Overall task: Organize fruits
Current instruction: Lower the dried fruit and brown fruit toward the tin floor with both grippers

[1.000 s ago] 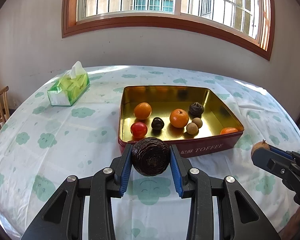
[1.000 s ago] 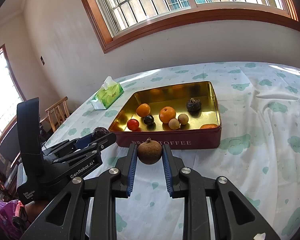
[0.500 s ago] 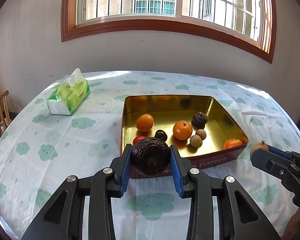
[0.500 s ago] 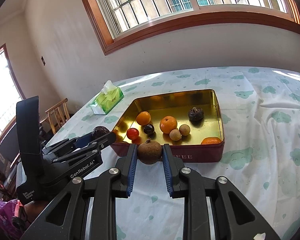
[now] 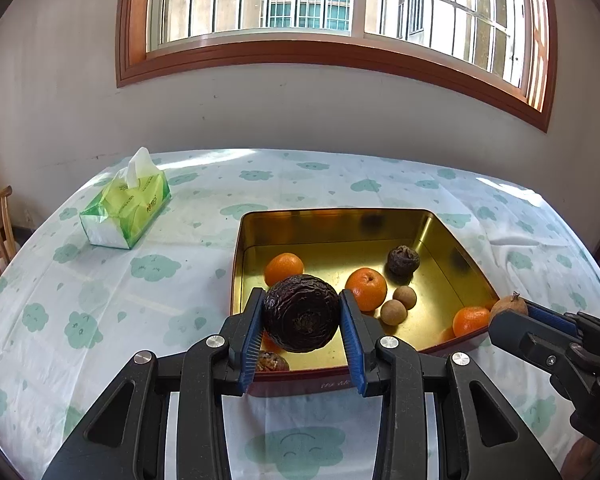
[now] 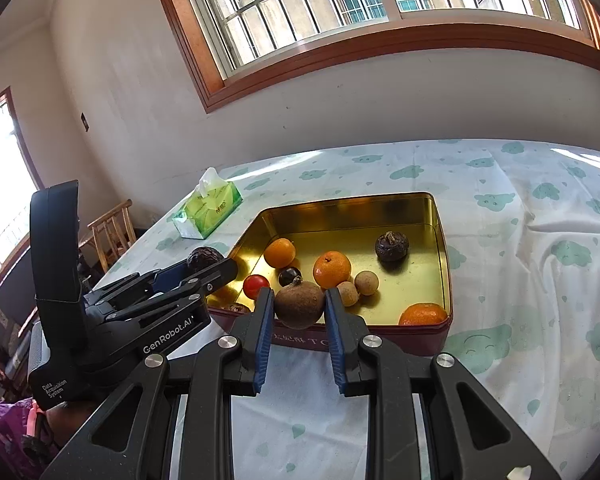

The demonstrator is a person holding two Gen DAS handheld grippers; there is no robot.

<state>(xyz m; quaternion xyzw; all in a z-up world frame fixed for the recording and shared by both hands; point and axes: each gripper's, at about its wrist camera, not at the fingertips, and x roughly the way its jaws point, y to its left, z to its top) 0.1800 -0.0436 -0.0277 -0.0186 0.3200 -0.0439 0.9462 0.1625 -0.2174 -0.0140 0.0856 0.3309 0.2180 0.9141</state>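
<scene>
My left gripper is shut on a dark wrinkled round fruit, held above the near left corner of the red and gold tin. My right gripper is shut on a smooth brown round fruit over the tin's near wall. Inside the tin lie oranges, a red tomato, a small dark fruit, two tan longans and another wrinkled dark fruit. The left gripper also shows in the right wrist view.
A green tissue pack stands at the far left of the table, on a white cloth with green clouds. A wooden chair stands beyond the table's left edge. A wall with a window rises behind.
Both grippers have moved forward toward the tin with their fruits and now hang over its near edge. The grips have not changed.
</scene>
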